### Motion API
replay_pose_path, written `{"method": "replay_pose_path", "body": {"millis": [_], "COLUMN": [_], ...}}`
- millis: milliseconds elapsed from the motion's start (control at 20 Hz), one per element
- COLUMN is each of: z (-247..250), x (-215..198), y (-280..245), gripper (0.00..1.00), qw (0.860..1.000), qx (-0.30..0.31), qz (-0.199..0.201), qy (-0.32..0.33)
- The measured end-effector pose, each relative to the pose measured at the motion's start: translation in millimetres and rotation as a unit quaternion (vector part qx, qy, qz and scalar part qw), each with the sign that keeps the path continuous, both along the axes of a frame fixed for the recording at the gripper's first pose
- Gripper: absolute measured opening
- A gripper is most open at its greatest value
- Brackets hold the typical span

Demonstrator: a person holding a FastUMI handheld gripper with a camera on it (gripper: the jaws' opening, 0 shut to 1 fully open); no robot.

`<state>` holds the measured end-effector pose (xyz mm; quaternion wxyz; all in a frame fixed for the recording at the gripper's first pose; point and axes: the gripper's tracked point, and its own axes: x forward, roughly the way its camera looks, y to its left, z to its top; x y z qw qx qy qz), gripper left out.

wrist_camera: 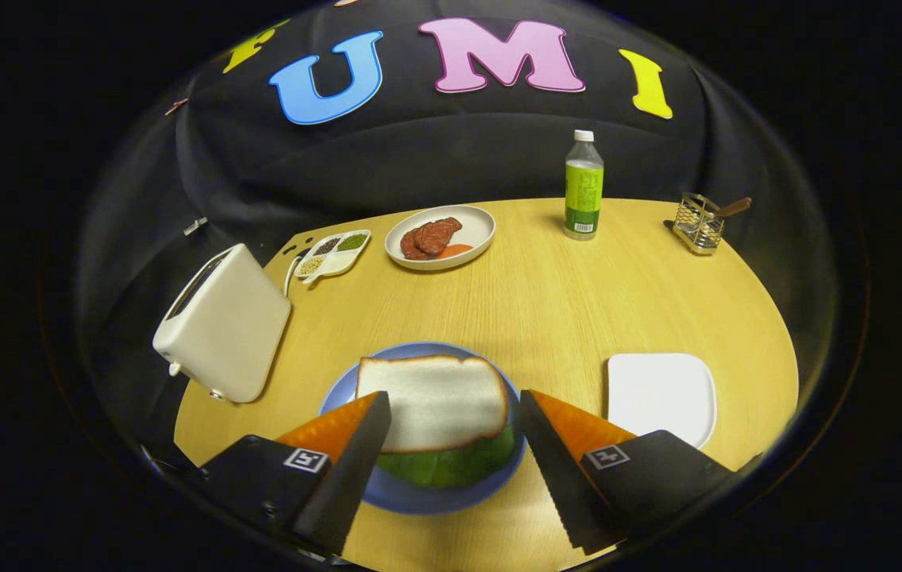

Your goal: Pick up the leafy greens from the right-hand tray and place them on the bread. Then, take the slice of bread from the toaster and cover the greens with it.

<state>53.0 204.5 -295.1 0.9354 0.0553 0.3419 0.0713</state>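
A slice of bread lies flat on top of the leafy greens, which stick out under its near edge. Both rest on a blue plate on the wooden table. My gripper is open, one finger on each side of the bread slice, not pressing on it. The fingertips reach level with the middle of the slice. The white toaster stands to the left of the plate; I cannot see into its slot. To the right of the plate lies a bare white tray.
At the back of the table stand a white plate with meat slices, a small divided dish of seeds, a green-labelled bottle and a wire holder at the far right.
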Motion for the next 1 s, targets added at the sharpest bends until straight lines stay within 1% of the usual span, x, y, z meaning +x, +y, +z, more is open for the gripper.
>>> {"method": "replay_pose_path", "body": {"millis": [200, 400, 550, 700, 850, 1000], "z": [31, 80, 124, 169, 210, 248], "x": [1, 9, 12, 10, -3, -20], "y": [-10, -13, -17, -21, -27, -42], "gripper": [0.99, 0.99, 0.99, 0.99, 0.99, 1.00], "qw": [0.999, 0.995, 0.988, 0.978, 0.970, 0.961], "qx": [-0.016, -0.021, -0.035, -0.043, -0.050, -0.045], "qz": [0.011, 0.021, 0.034, 0.037, 0.039, 0.021], "qy": [-0.036, -0.093, -0.146, -0.199, -0.236, -0.272]}}
